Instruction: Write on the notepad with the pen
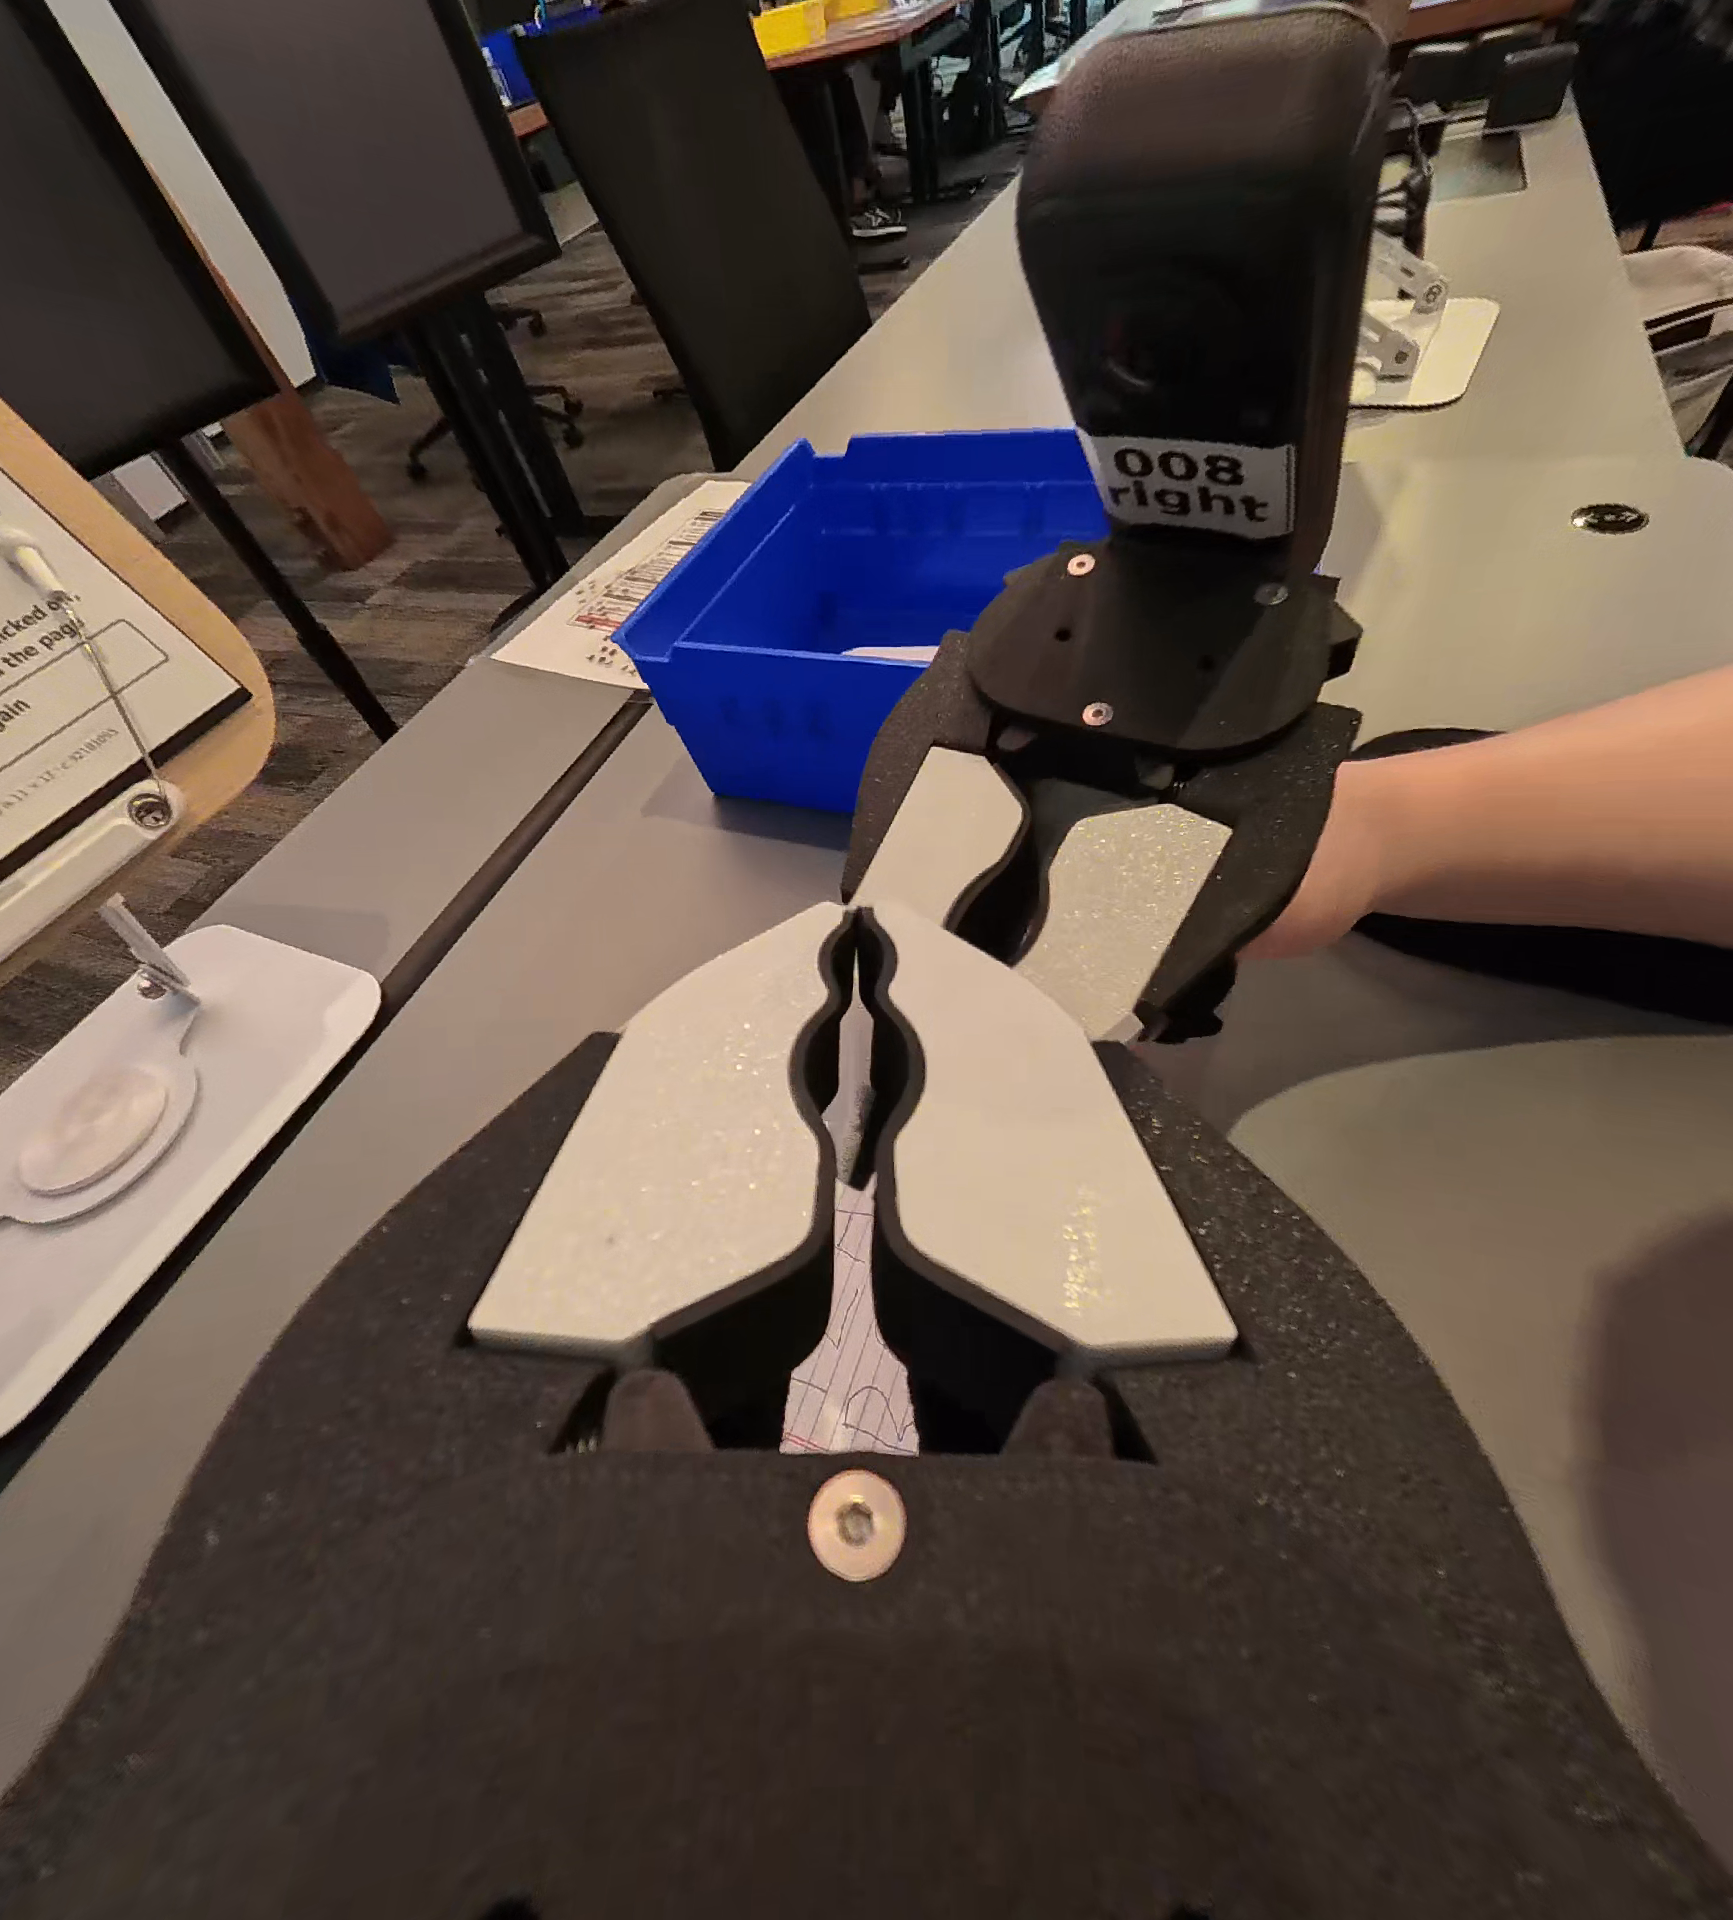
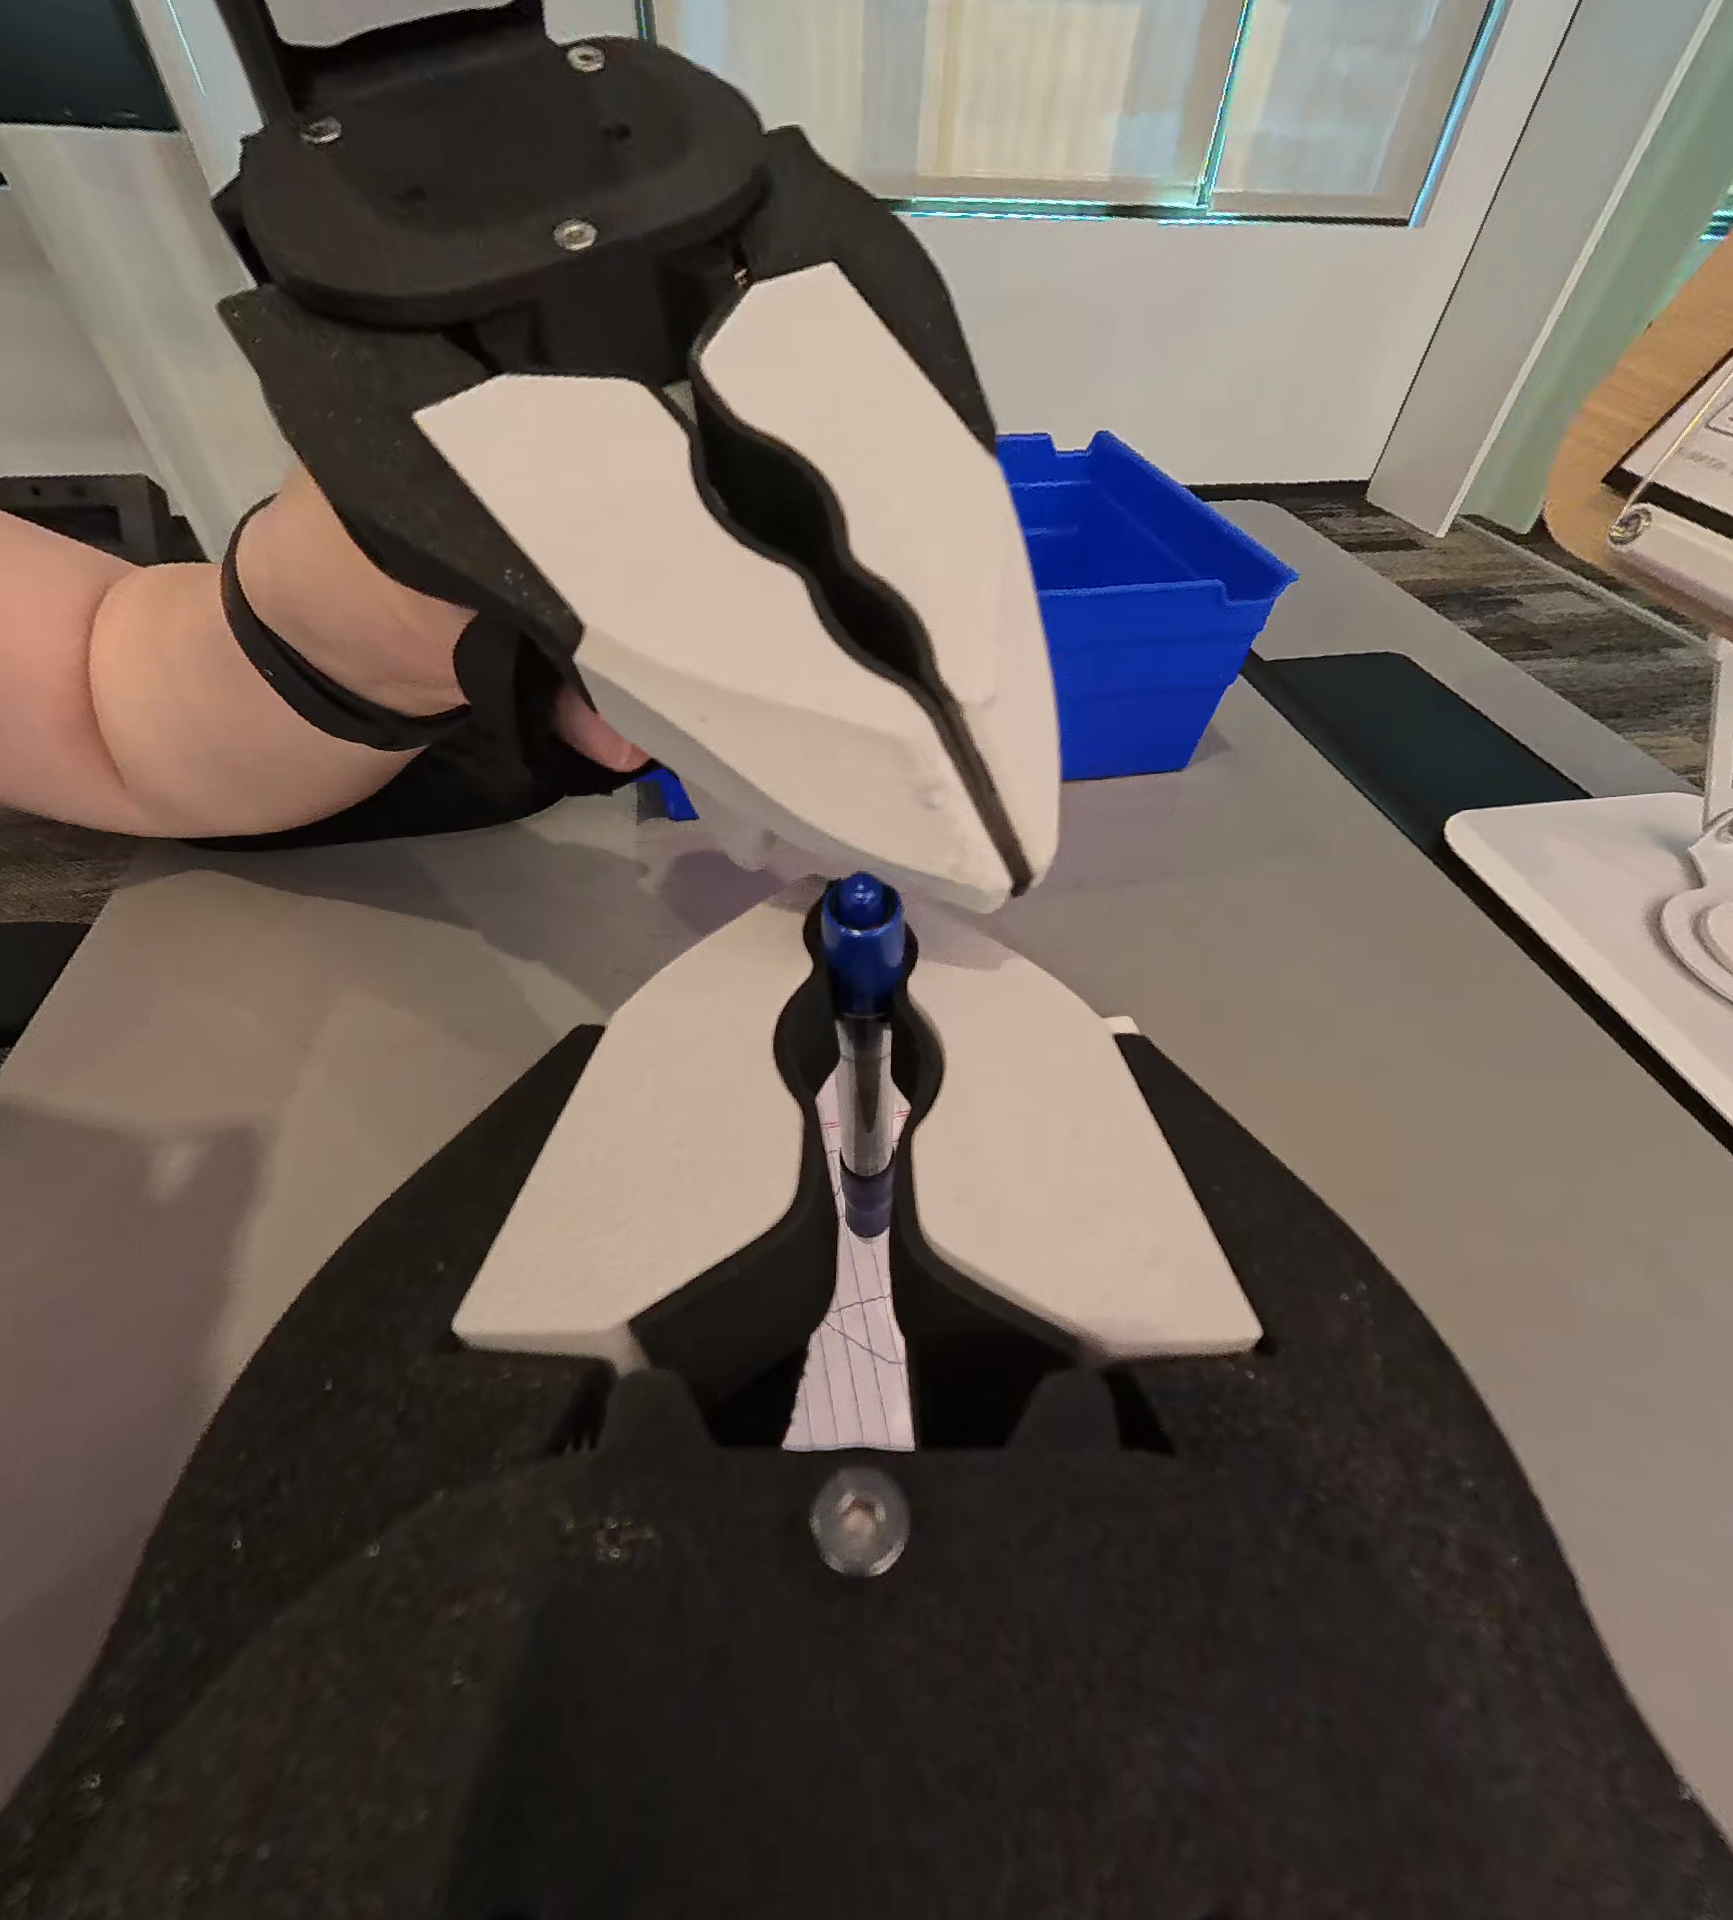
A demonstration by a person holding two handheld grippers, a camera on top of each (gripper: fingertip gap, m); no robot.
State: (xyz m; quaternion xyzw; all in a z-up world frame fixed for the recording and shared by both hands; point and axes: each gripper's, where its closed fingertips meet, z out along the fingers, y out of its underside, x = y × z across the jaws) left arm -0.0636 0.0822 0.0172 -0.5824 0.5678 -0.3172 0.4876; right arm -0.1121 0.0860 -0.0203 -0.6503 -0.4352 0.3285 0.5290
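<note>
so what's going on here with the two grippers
A person holds a gripper in each hand over a grey table. The right gripper is shut on a blue pen, held over a lined notepad that already bears ink strokes. The left gripper is shut, its tips just above the pen's clicker. A blue bin sits behind.

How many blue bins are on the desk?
1. The blue bin stands on the grey desk beyond both grippers; the right wrist view shows the same one.
</note>
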